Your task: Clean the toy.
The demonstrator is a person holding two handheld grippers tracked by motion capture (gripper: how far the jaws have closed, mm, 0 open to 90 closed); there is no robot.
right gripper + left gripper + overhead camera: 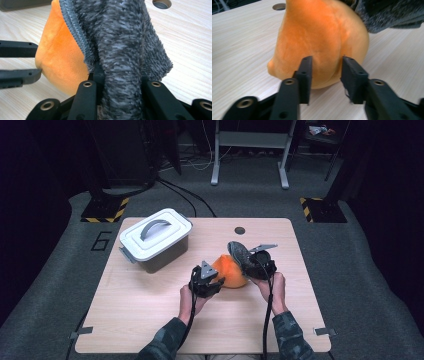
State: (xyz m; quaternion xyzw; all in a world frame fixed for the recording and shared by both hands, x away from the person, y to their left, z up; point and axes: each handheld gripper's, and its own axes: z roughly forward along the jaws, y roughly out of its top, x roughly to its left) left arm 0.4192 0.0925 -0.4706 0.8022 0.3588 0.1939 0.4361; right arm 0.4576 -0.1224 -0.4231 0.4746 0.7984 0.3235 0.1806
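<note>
An orange plush cushion [231, 270] lies at the middle of the wooden table [150, 310]. A grey fuzzy cover [239, 252] with a zipper edge [75, 30] hangs over its right side. My right gripper [120, 77] is shut on the grey cover [125, 37], lifting it off the orange plush [60, 57]. My left gripper [325, 75] stands open at the cushion's near left end [319, 37], its jaws on either side of the plush's rounded bottom. In the high view the left gripper [216, 282] touches the cushion's left and the right gripper [250, 267] its right.
A white lidded box with a grey handle [156, 238] stands at the back left of the table. A round cable hole [240, 230] sits near the far edge. Bare tabletop lies in front of and to the right of the hands.
</note>
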